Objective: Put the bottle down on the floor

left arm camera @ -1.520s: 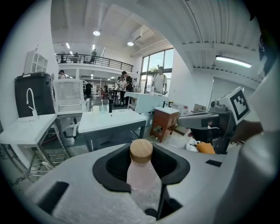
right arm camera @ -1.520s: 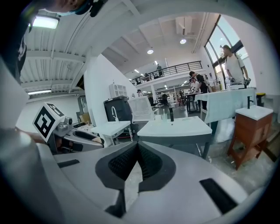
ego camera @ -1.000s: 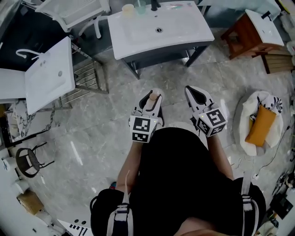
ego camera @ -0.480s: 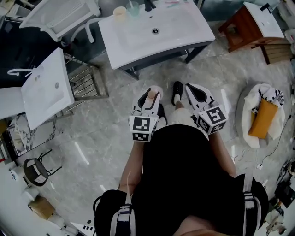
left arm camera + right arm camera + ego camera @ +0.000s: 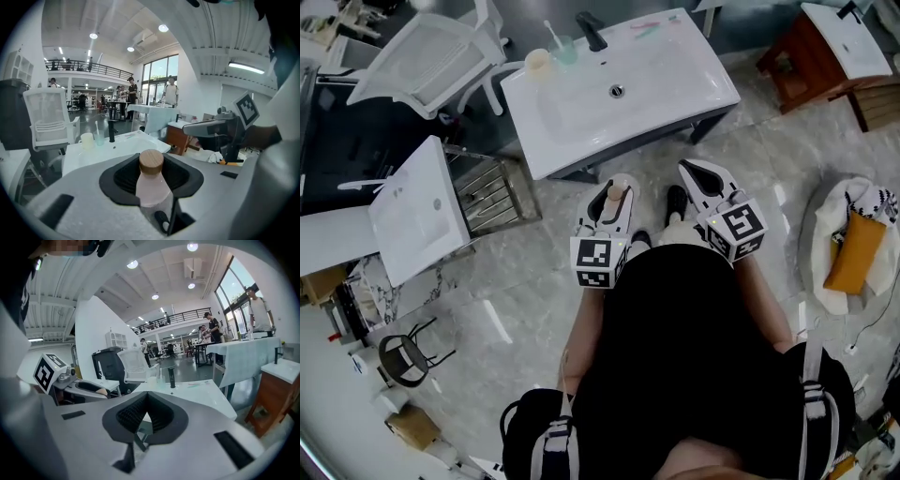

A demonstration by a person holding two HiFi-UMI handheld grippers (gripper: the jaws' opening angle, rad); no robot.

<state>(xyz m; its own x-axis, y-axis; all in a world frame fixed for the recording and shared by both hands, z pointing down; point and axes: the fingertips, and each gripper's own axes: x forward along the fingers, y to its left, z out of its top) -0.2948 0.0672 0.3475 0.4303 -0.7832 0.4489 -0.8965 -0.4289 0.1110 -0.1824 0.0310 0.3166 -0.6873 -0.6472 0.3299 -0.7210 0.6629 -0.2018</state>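
The sink [image 5: 619, 89] sits nearer than a second ago: the person has stepped toward it, and no lowering looks begun. Just before the sink, the left gripper [image 5: 609, 202] clamps the bottle [image 5: 151, 185] upright between its fingers, off the floor. The right gripper [image 5: 698, 178] is closed and empty.

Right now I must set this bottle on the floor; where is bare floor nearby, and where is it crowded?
Bare marble floor opens left of the left gripper and its bottle, bordered by the metal rack and black stool. Another patch lies between the washbasin stand and the white cushion. Directly ahead is crowded: stand legs, shoes.
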